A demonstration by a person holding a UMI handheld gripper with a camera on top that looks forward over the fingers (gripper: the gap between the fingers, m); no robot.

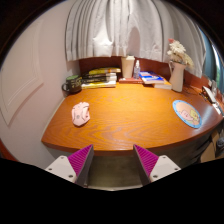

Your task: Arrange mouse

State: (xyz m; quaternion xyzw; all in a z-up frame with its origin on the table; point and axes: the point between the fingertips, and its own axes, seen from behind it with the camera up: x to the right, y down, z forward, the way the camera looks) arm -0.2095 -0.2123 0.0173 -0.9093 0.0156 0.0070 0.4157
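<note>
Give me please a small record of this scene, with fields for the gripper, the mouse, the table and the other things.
gripper: gripper, jaws open, nothing between them, short of the table edge
mouse: pale mouse, on the table, ahead of the left finger, untouched
table: round wooden table
plate: patterned plate, on the table's right side
books: stack at the far side
vase: flowers, far right
curtain: white, behind the table

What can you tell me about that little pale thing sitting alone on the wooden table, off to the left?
The pale object is small, rounded and whitish-pink with faint darker markings; it could be the mouse, but details are too small to confirm. It rests on the bare wooden table near its left edge, touching nothing else. The gripper is open, well short of it, so it lies ahead and left of the fingers.
</note>
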